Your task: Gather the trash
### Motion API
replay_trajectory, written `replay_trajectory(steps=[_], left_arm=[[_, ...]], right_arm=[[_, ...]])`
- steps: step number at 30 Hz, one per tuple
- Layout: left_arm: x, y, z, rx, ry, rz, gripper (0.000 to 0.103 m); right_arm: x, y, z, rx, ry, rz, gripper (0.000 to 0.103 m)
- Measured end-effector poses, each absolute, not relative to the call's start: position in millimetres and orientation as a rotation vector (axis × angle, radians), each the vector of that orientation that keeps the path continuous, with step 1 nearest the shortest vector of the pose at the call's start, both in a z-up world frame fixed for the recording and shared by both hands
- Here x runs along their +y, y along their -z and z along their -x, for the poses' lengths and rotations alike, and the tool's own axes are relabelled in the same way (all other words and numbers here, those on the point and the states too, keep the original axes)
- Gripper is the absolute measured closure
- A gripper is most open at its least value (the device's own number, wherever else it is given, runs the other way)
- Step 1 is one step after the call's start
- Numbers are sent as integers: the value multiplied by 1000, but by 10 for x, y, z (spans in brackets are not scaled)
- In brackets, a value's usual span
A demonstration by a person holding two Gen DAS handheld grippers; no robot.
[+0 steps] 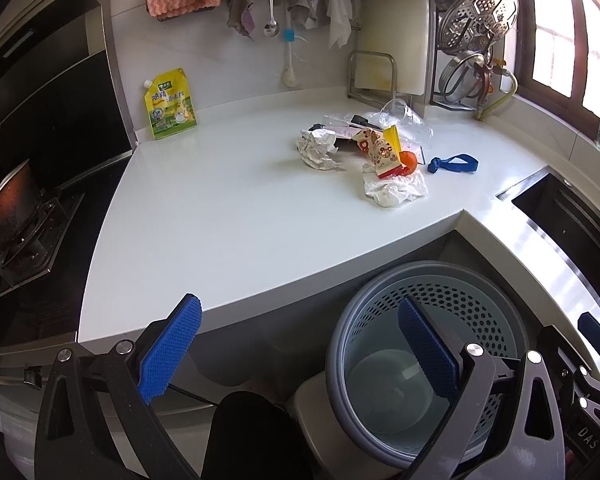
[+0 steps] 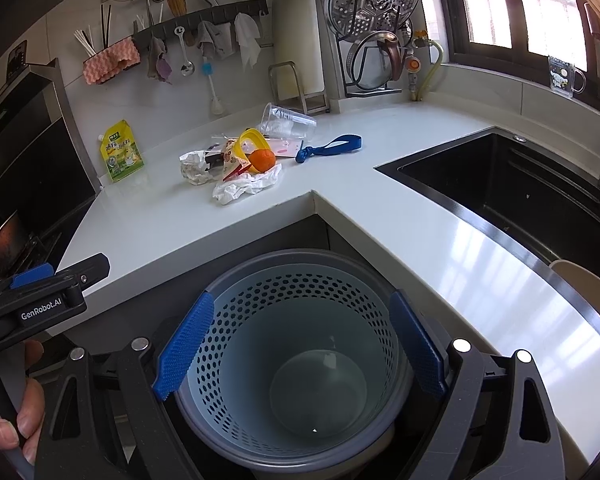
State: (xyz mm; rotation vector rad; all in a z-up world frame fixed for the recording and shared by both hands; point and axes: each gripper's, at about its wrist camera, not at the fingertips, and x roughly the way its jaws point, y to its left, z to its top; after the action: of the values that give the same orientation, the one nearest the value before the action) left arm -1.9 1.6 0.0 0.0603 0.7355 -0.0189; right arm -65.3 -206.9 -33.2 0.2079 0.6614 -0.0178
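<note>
Presently both grippers hang over the perforated bin (image 2: 300, 340), which sits below the inner corner of the white countertop (image 1: 220, 208); nothing stands between them and the trash pile. Left gripper (image 1: 300, 344): jaws wide apart, holding nothing, its right finger over the bin mouth. Right gripper (image 2: 300, 344): jaws wide apart, holding nothing, framing the bin rim; a hand (image 2: 16, 412) holding the left gripper shows at the frame edge. Beyond the bin on the countertop: yellow pouch (image 1: 171, 104) upright against the wall, well left of the pile; cutting board (image 1: 392, 32) and steamer rack (image 1: 476, 20) behind the pile; black sink (image 2: 508, 192) to the bin's right; stove (image 1: 24, 240) far left. Tiled wall with a hook rail, window at right. Trash lies in a loose cluster beyond the bin: crumpled paper (image 1: 318, 148), white tissue (image 1: 394, 190), printed wrapper (image 1: 378, 152), orange (image 2: 262, 159), tipped clear cup (image 2: 288, 122), blue strap (image 1: 454, 163) just right of the pile. Bin looks nearly empty.
</note>
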Motion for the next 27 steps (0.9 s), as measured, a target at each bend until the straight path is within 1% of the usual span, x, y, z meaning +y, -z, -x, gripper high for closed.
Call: replay_trajectory(steps=[13, 27], left_arm=[[35, 27, -7, 745, 12, -59, 6], [95, 164, -178, 751, -17, -57, 6]], right_arm=[[-2061, 342, 650, 666, 16, -207, 18], [-2078, 497, 475, 667, -6, -216, 18]])
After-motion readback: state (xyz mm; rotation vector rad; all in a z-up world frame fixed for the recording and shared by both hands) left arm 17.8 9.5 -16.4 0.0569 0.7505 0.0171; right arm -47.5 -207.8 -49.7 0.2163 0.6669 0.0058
